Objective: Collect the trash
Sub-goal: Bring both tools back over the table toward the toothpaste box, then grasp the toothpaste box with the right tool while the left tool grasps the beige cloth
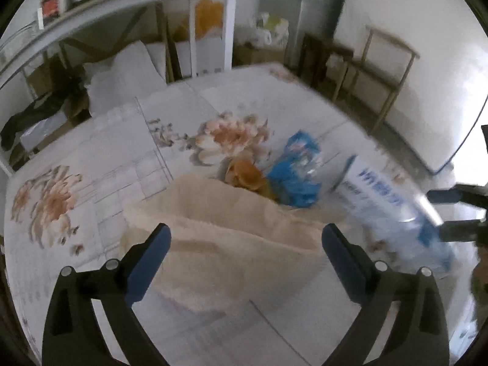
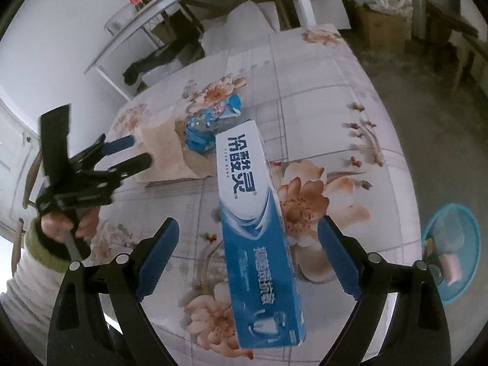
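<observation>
Right tongs [image 2: 248, 256] spread wide, toothpaste box [image 2: 254, 222] lying between on bench [image 2: 350, 97], ungripped. Left tongs [image 1: 245, 256] spread too, straddling beige bag [image 1: 219, 231]; blue wrappers [image 1: 294, 177] at bag mouth. Risk: long box pivoting or slipping if pinched off-centre

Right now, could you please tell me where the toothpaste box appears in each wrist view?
Left wrist view: toothpaste box at the right edge, blurred, beside the paper bag.
Right wrist view: toothpaste box in the centre, between the open right fingers.
Shared landmark: the blue wrapper by the bag.
</observation>
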`<state>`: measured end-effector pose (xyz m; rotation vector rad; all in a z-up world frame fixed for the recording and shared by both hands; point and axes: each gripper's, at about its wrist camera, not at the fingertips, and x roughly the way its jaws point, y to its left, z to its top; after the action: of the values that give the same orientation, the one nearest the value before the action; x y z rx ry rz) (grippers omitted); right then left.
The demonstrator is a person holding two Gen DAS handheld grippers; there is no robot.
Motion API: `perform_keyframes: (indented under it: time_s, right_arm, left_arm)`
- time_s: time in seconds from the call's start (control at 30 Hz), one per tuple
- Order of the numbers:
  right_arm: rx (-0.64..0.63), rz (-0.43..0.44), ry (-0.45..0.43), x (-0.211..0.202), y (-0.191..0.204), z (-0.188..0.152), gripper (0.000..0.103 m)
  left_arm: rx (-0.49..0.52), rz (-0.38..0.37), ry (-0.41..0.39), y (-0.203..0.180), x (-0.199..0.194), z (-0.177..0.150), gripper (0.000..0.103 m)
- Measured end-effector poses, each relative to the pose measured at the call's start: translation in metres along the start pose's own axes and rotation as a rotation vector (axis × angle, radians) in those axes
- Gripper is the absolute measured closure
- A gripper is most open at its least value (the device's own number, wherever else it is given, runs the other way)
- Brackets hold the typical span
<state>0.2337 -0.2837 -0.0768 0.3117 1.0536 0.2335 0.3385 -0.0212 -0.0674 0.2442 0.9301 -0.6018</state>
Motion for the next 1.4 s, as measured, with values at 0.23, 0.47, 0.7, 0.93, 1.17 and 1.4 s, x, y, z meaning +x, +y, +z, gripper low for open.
perform_keyframes:
  time_s: [0.23, 0.47, 0.7, 0.93, 1.17, 1.4]
  right_arm:
    - [-0.026, -0.006, 0.041, 0.015, 0.004, 0.006, 0.015]
    - [-0.009, 0.008, 0.064, 0.024, 0.003, 0.005, 0.028]
    - [0.041, 0.016, 0.082, 0.027, 0.000, -0.005, 0.054]
    - [0.060, 0.031, 0.083, 0.017, 0.006, -0.030, 0.055]
    - [0.063, 0.020, 0.078, 0.004, 0.018, -0.064, 0.055]
    - [0.048, -0.027, 0.060, -0.004, 0.029, -0.085, 0.053]
  left_arm:
    - [0.047, 0.035, 0.069, 0.007, 0.035, -0.004, 0.017]
    - [0.008, 0.064, 0.041, 0.014, 0.027, -0.007, 0.060]
    - [-0.032, 0.074, 0.053, 0.010, 0.011, -0.024, 0.092]
    - [-0.079, 0.029, 0.050, -0.011, -0.025, -0.072, 0.095]
    - [-0.147, -0.020, 0.037, -0.050, -0.061, -0.125, 0.095]
    - [-0.264, 0.010, -0.001, -0.079, -0.079, -0.152, 0.095]
